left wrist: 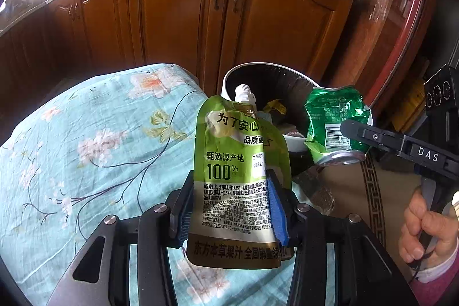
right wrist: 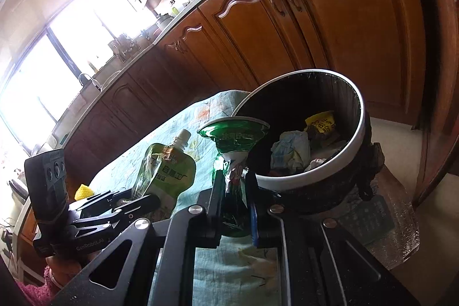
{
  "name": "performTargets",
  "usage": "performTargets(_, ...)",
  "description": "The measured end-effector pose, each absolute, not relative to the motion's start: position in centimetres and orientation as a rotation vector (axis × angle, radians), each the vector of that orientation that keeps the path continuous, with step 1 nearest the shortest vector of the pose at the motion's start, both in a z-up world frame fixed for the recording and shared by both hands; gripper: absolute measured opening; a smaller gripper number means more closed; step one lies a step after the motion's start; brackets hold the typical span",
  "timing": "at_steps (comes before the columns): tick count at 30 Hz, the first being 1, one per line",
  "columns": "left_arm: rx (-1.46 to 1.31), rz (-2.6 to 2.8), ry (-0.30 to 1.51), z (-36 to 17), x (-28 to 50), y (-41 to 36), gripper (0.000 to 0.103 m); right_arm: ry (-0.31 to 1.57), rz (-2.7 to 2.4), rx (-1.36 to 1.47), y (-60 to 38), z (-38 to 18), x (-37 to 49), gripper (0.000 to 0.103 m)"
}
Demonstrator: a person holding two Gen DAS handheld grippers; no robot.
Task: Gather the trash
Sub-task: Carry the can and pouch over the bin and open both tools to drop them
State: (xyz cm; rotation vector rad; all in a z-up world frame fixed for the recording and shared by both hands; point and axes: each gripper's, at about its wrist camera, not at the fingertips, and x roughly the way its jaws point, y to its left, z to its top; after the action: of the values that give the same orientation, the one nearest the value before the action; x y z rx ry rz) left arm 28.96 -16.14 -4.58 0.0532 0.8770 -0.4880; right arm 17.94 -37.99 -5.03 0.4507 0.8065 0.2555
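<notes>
Round white-rimmed, black-lined trash bin (right wrist: pixel 362 116) sits centre-right, mouth unobstructed, past the floral blue cloth's (left wrist: pixel 86 148) edge. Left gripper (left wrist: pixel 229 200) pinches a green spouted juice pouch (left wrist: pixel 238 171); right gripper (right wrist: pixel 233 191), nearly closed, pinches a crushed green can (right wrist: pixel 233 139).

The juice pouch (left wrist: pixel 241 177) hangs over the table (left wrist: pixel 86 162), left of the crushed can (left wrist: pixel 334 122), trash bin (left wrist: pixel 229 76) behind both.

My left gripper (left wrist: pixel 229 200) – jaws partly apart, clamped, angled downward. My right gripper (right wrist: pixel 236 191) – jaws nearly closed, clamped; my right hand (left wrist: pixel 427 231) wraps its handle.
</notes>
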Motion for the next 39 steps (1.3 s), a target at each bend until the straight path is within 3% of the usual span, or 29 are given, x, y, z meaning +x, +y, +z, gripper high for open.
performTargets(39, 0.087, -0.523, 0.860, -4.9, 31.1, -18.7, 0.044, 0.756, 0.163, 0.442, -41.0, -3.7, 17.8, 0.014)
